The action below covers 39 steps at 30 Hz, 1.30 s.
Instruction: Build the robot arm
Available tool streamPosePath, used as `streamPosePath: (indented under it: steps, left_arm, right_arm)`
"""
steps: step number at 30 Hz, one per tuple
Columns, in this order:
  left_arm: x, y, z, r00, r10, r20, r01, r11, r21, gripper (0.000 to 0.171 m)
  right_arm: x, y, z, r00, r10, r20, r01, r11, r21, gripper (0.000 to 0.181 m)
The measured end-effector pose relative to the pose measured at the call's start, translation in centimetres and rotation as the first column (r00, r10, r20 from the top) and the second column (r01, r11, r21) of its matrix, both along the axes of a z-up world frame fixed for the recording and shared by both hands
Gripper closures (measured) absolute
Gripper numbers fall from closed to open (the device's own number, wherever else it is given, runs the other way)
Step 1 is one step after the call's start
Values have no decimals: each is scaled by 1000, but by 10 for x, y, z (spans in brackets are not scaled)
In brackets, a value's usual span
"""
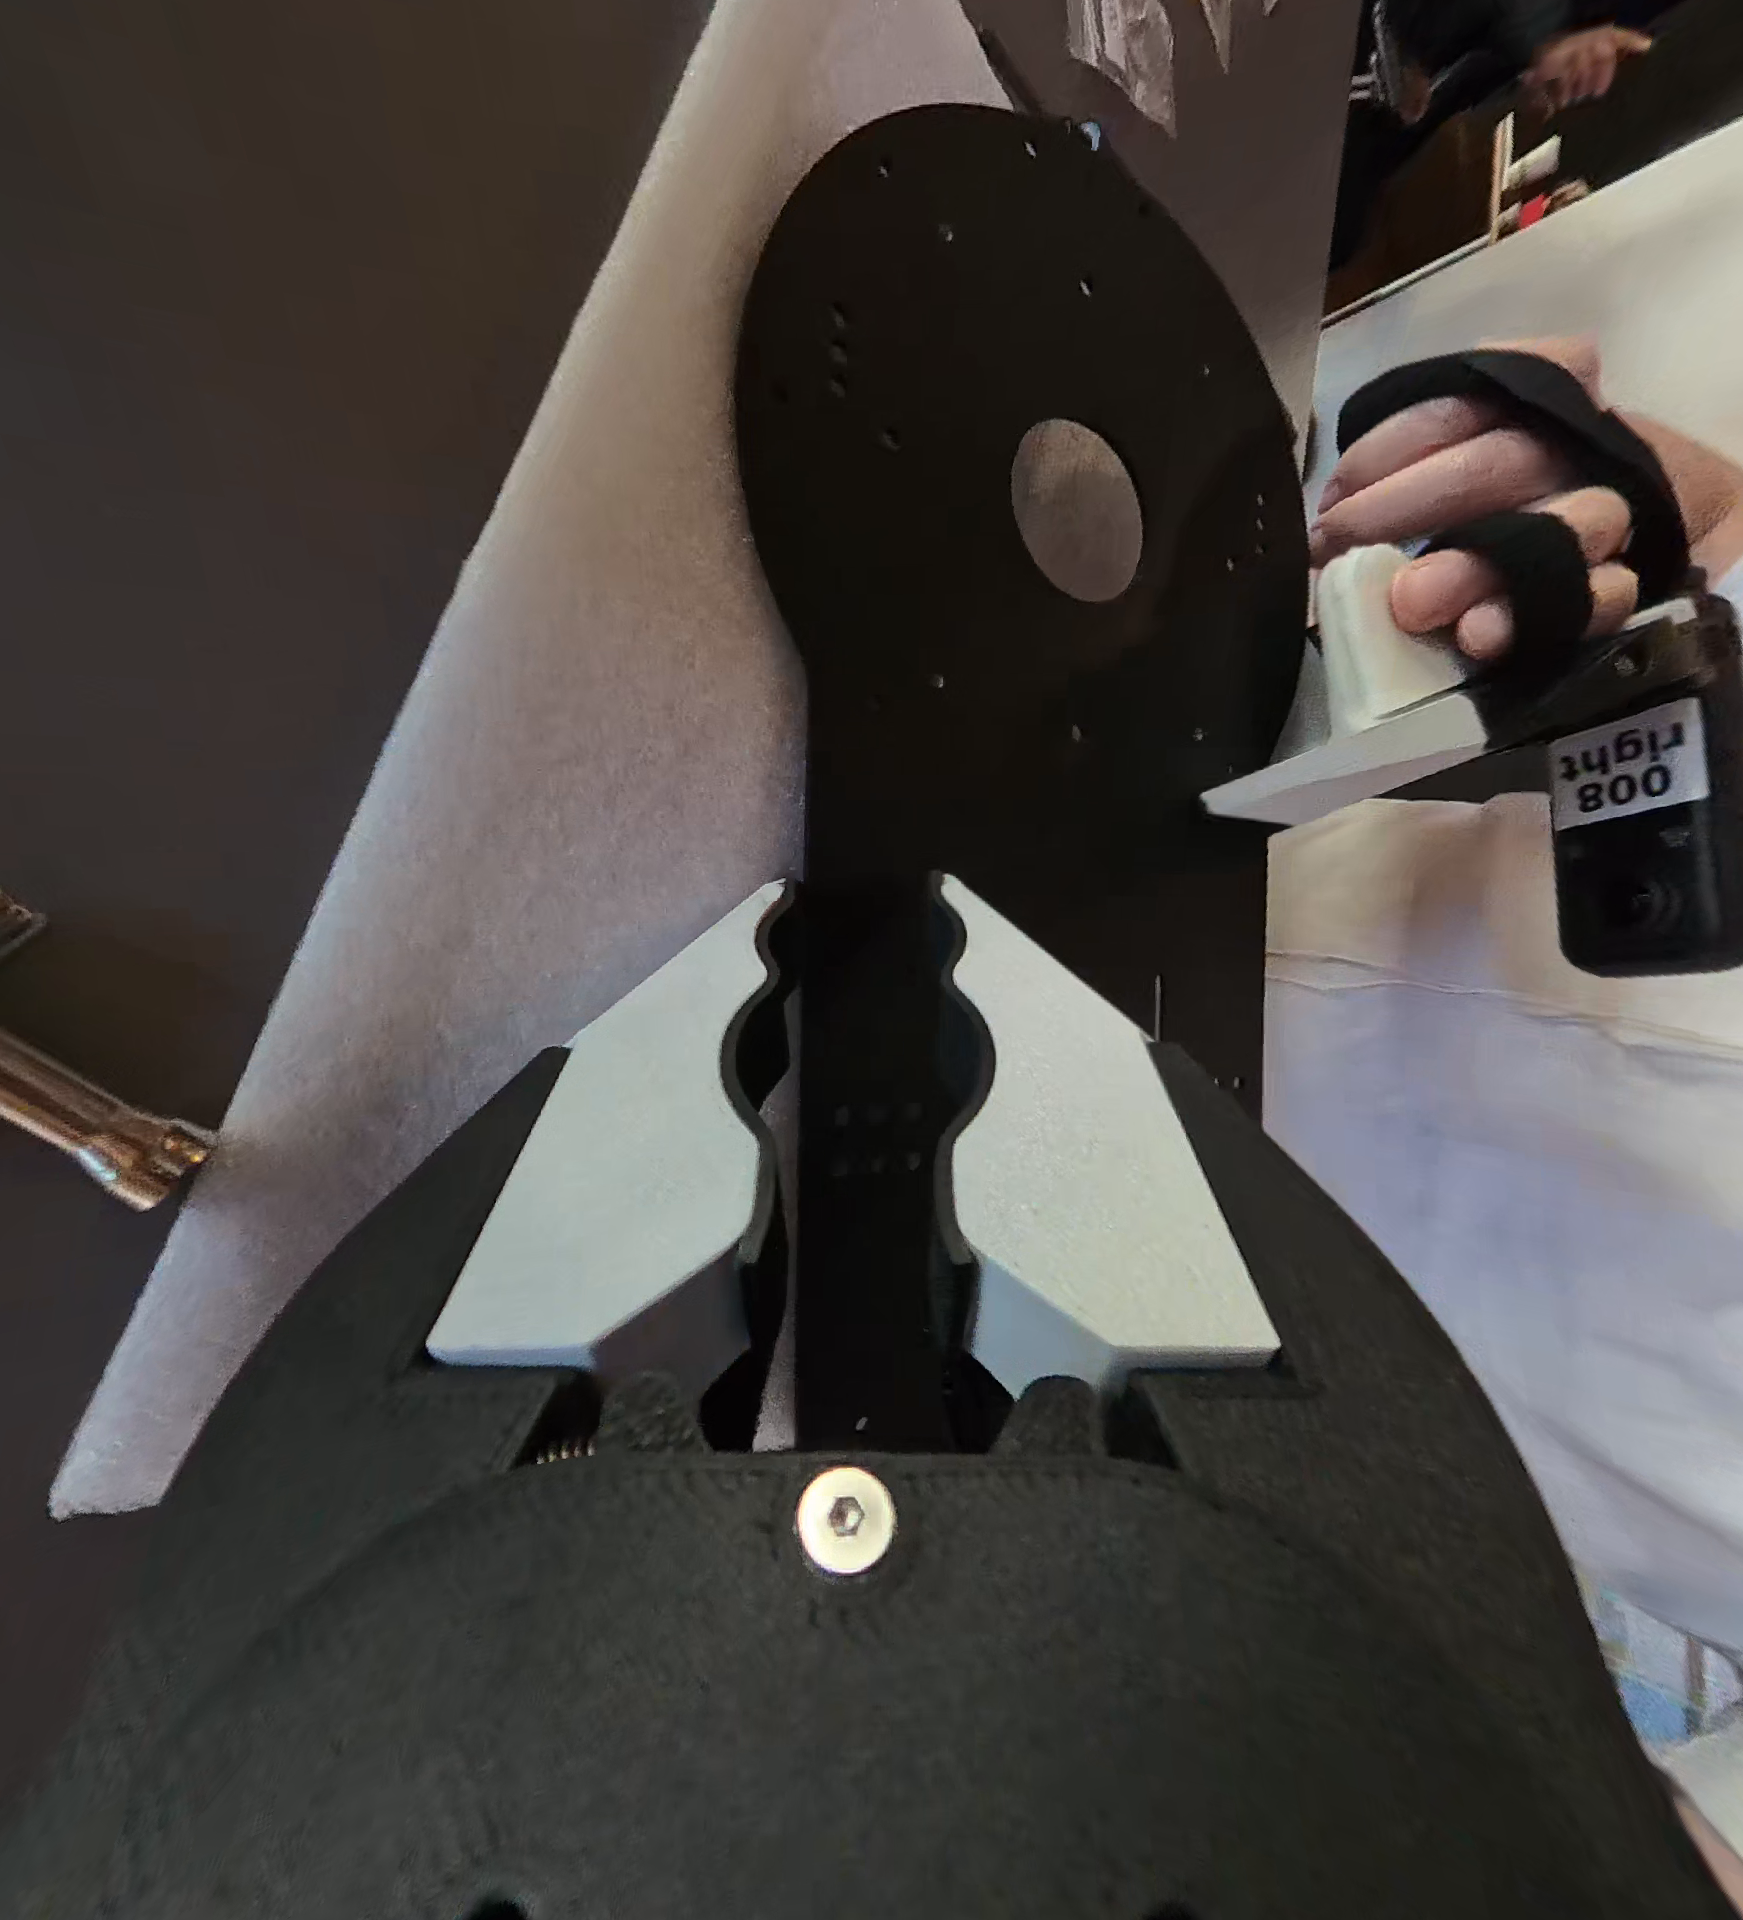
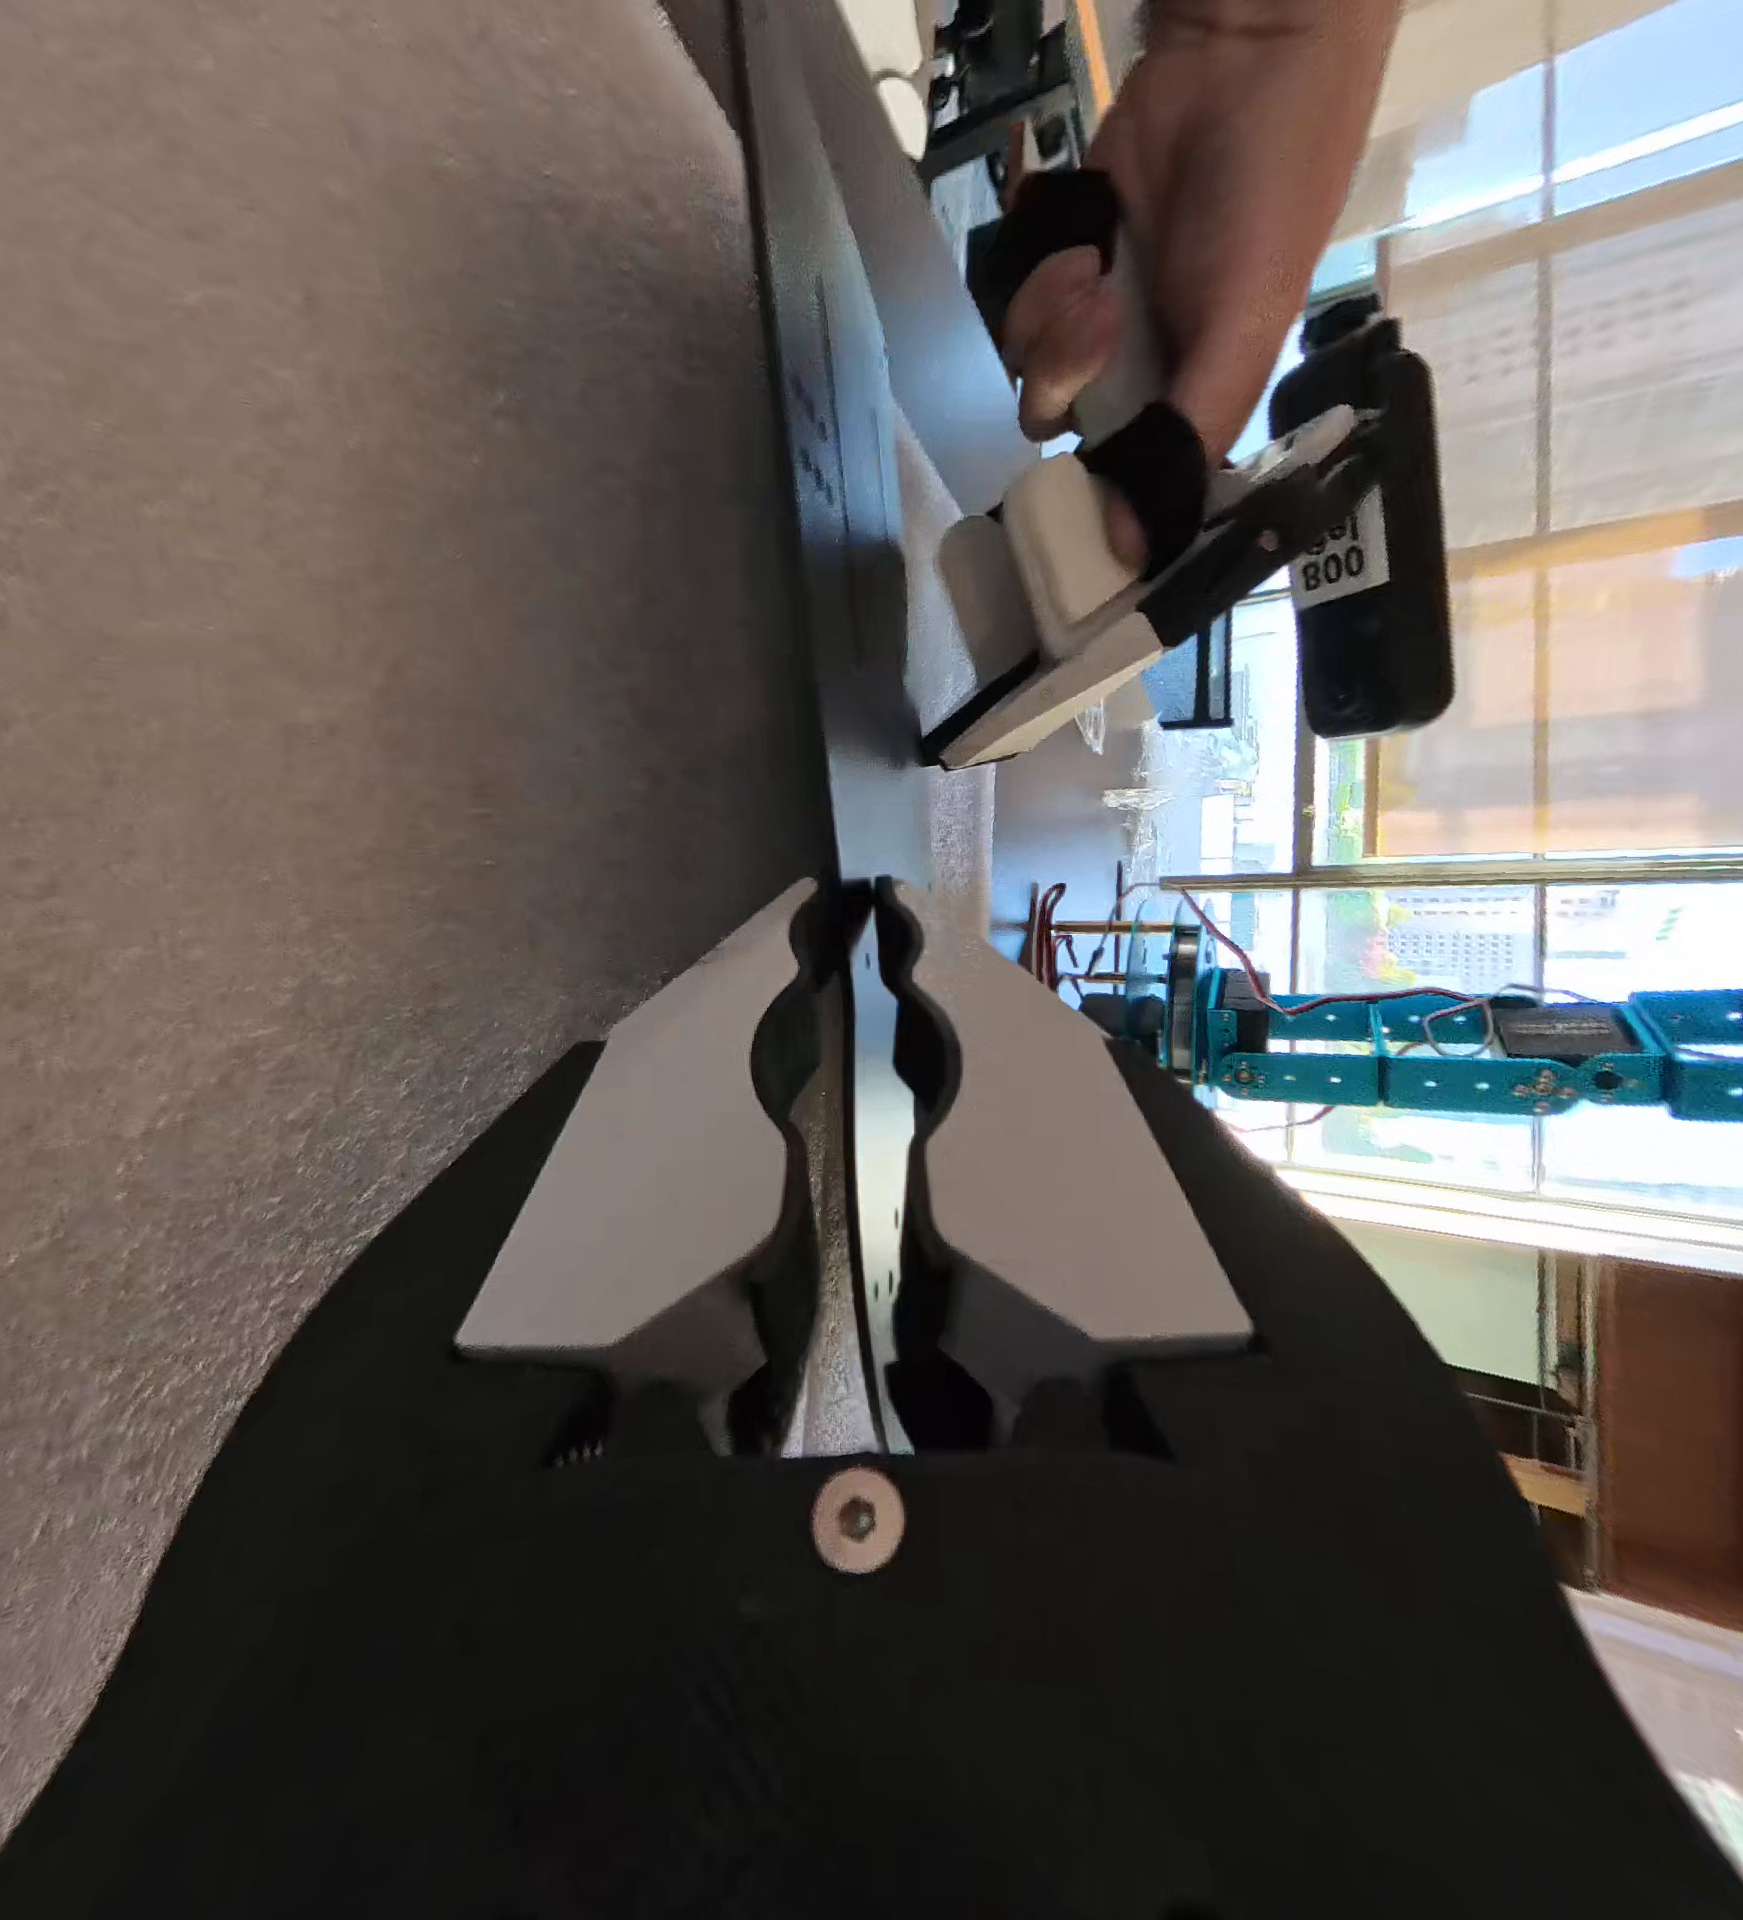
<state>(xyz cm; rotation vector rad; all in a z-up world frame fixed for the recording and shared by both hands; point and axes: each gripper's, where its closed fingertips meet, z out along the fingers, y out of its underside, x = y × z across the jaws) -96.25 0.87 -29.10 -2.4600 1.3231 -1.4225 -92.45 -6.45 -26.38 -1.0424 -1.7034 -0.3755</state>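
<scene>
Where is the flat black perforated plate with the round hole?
Left wrist view, centre: the black plate has its stem clamped in the left gripper, with the right gripper at its right edge.

White printed label (image 1: pixel 1625 784) on the black camera (image 1: pixel 1656 831); another white label (image 2: pixel 1343 556) on the other camera (image 2: pixel 1376 540)

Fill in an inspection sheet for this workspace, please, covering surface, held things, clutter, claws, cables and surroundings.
Surface: grey felt mat over a dark top.
Held things: black plate with a round hole, gripped in two places.
Clutter: metal socket wrench at the mat's edge.
Claws: left claw shut on the plate's stem; right claw shut on its rim.
Cables: red wires on a blue robot arm.
Surroundings: windows behind the arm.
</scene>
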Motion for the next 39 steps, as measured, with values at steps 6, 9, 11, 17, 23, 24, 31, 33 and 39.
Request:
streamPosePath:
  steps: [6, 9, 11, 17, 23, 24, 31, 33, 39]
  left_arm:
    - [-1, 2, 2, 998, 45, 47, -43, 998, -43, 149]
    - [-3, 10, 16, 984, 143, 102, -132, 985, -111, 148]
    - [-15, 27, 45, 929, 299, 219, -277, 953, -127, 141]
    - [-111, 8, 87, 734, 629, 256, -661, 748, 59, 119]
    - [-92, -69, 77, 624, 731, 277, -701, 680, -216, 114]
    - [-83, -73, 81, 592, 743, 313, -702, 666, -252, 112]
    - [-38, -60, 106, 366, 764, 531, -796, 552, -247, 112]
    - [-37, -45, 108, 326, 766, 555, -849, 496, -185, 119]
    - [-29, -23, 121, 316, 756, 573, -847, 496, -188, 137]
  right_arm:
    - [-4, 19, 0, 995, -94, 37, 90, 991, 98, 180]
    - [-6, 23, 5, 993, -115, 1, 115, 990, 77, 181]
    - [-6, 25, 8, 993, -119, -24, 121, 989, 80, 181]
    - [-4, 29, 12, 982, -171, -80, 178, 979, 98, 181]
    - [-4, 28, 32, 960, -246, -131, 261, 958, 118, 181]
    - [-5, 27, 36, 954, -264, -142, 281, 952, 119, 181]
    - [-18, 11, 52, 916, -382, -121, 395, 912, 111, 181]
    - [-23, 6, 58, 904, -412, -116, 425, 896, 128, 181]
    - [-27, 5, 65, 827, -523, -204, 552, 824, 125, 181]
